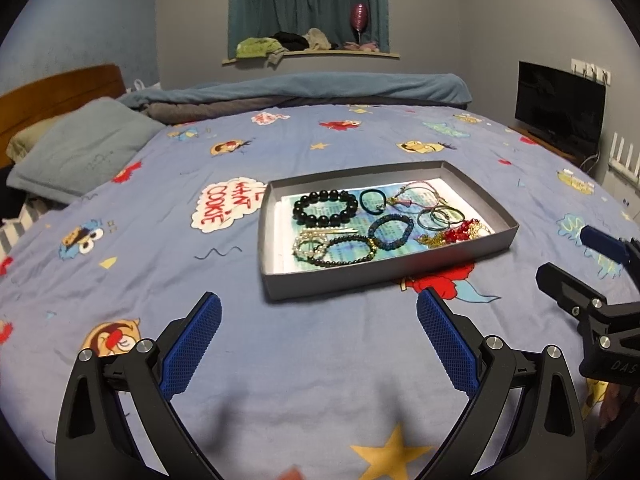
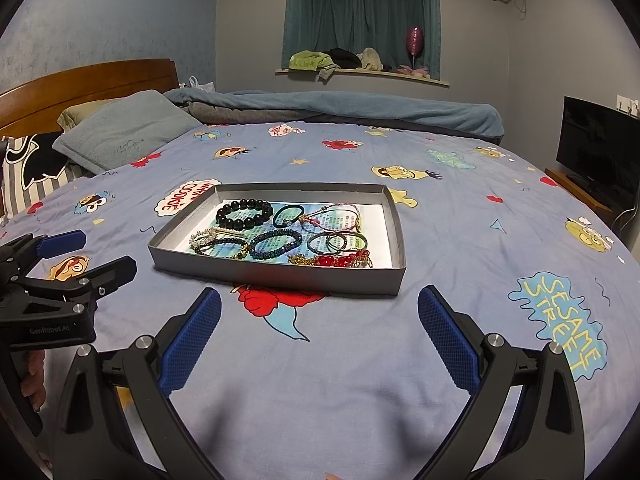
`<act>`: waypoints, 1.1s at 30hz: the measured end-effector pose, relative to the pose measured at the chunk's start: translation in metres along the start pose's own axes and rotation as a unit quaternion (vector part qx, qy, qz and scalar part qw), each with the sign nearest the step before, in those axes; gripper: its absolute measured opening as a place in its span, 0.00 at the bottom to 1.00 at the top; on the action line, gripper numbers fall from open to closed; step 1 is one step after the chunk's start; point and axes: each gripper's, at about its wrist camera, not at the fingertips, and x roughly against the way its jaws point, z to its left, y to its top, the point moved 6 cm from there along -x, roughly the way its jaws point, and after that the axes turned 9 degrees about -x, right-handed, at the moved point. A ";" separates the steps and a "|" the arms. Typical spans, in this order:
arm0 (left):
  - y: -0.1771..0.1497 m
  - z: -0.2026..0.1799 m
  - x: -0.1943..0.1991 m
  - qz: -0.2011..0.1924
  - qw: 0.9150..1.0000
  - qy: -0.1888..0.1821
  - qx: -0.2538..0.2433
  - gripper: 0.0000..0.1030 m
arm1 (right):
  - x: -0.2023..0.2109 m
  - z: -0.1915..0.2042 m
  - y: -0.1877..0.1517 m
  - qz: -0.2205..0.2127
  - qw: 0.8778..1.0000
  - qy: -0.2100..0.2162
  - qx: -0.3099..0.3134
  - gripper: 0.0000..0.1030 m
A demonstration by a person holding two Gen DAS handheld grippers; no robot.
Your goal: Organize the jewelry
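Observation:
A shallow grey cardboard tray [image 1: 360, 280] [image 2: 280, 276] lies on the bed and holds several pieces of jewelry. A large black bead bracelet [image 1: 325, 208] [image 2: 243, 213], a dark hair tie [image 1: 372, 202] [image 2: 289, 217], a blue bead bracelet [image 1: 390, 229] [image 2: 276, 244], thin bangles [image 1: 438, 216] [image 2: 338, 241] and red beads on a gold chain [image 1: 456, 234] [image 2: 340, 260] rest inside. My left gripper [image 1: 318, 316] hovers open short of the tray's near wall. My right gripper [image 2: 319, 312] is open too, just before the tray. Nothing is held.
The bed carries a blue cartoon-print sheet [image 1: 160, 264] [image 2: 460, 248]. A grey pillow [image 1: 80, 148] [image 2: 124, 128] and wooden headboard [image 2: 92, 84] are at left, a folded blue blanket [image 1: 320, 88] [image 2: 360, 108] behind. A dark TV [image 1: 560, 108] [image 2: 600, 148] stands at right.

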 end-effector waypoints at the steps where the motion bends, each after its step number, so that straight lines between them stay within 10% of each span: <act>1: 0.000 -0.001 0.001 -0.004 1.000 0.009 -0.009 0.95 | 0.001 0.000 0.000 -0.001 1.000 0.000 0.001 0.94; 33: -0.003 0.001 -0.005 0.013 1.000 0.009 -0.004 0.95 | 0.001 0.001 0.000 -0.001 1.000 -0.001 0.000 0.94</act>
